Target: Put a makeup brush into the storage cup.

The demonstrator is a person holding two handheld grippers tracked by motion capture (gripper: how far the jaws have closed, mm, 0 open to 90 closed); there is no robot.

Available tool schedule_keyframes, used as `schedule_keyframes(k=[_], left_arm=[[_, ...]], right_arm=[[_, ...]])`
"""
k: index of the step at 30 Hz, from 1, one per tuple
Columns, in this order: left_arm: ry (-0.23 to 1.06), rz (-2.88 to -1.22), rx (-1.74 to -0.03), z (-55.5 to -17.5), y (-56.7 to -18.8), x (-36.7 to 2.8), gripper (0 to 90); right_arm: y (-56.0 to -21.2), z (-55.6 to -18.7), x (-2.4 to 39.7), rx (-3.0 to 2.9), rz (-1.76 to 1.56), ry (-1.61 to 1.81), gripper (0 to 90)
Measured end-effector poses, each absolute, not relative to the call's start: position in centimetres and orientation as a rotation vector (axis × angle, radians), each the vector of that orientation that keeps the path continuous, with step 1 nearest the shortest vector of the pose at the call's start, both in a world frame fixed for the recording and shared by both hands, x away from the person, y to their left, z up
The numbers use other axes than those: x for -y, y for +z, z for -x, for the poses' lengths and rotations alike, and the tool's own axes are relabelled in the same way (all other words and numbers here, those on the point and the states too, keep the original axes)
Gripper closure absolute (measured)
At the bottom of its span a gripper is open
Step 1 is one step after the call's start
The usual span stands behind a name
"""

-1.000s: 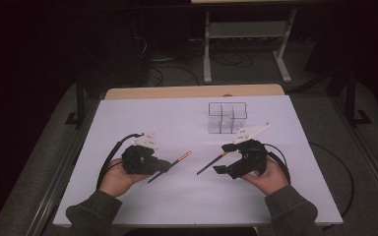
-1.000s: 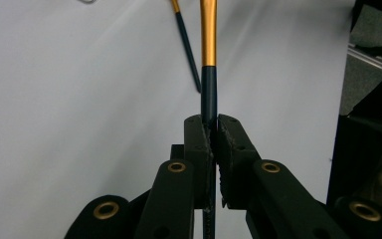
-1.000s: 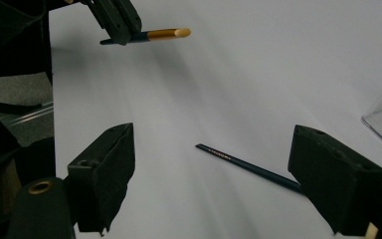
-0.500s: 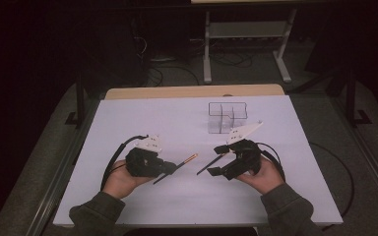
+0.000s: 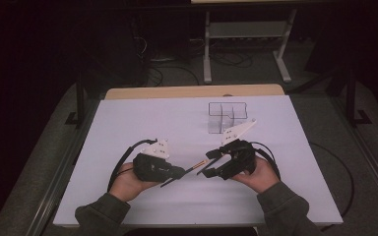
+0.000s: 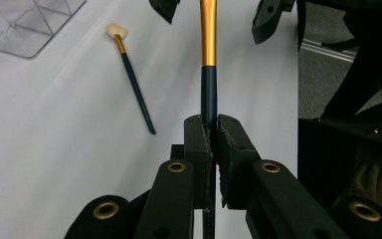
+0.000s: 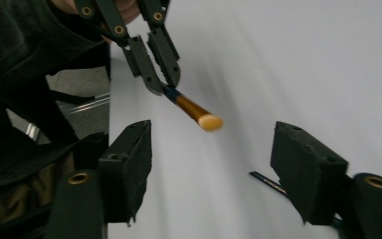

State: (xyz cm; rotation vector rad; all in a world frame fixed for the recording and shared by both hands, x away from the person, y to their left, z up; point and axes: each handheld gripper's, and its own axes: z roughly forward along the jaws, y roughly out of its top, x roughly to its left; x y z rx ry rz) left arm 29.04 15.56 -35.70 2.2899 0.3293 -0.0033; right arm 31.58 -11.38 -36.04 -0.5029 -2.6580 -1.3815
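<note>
My left gripper (image 6: 212,124) is shut on the dark blue handle of a makeup brush (image 6: 208,45) with a gold ferrule. In the high view this gripper (image 5: 176,173) points right and the brush (image 5: 197,165) sticks out toward my right gripper (image 5: 207,165). The right gripper (image 7: 211,149) stands open; its jaws have just been closing, and the brush's tan head (image 7: 210,121) hangs between them without touching either pad. A second brush (image 6: 132,79) lies flat on the white table (image 5: 152,123).
A clear acrylic organiser (image 5: 226,117) with several compartments stands at the back of the table, right of centre. Cables trail from both grippers toward the front edge. A metal stand (image 5: 246,34) is on the dark floor beyond the table.
Both hands have drawn toward each other near the table's front. The held brush's head now sits between the right gripper's jaws, which stand narrower than before.
</note>
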Motion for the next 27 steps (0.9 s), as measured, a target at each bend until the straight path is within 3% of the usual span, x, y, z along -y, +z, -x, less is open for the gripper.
schedule_keyframes(k=[27], left_arm=[[-0.035,-2.295,-0.215,-28.5,-36.2,-14.3,83.8]], right_arm=[[-36.5,-31.9,11.3,2.497,0.332,-1.386,81.3]])
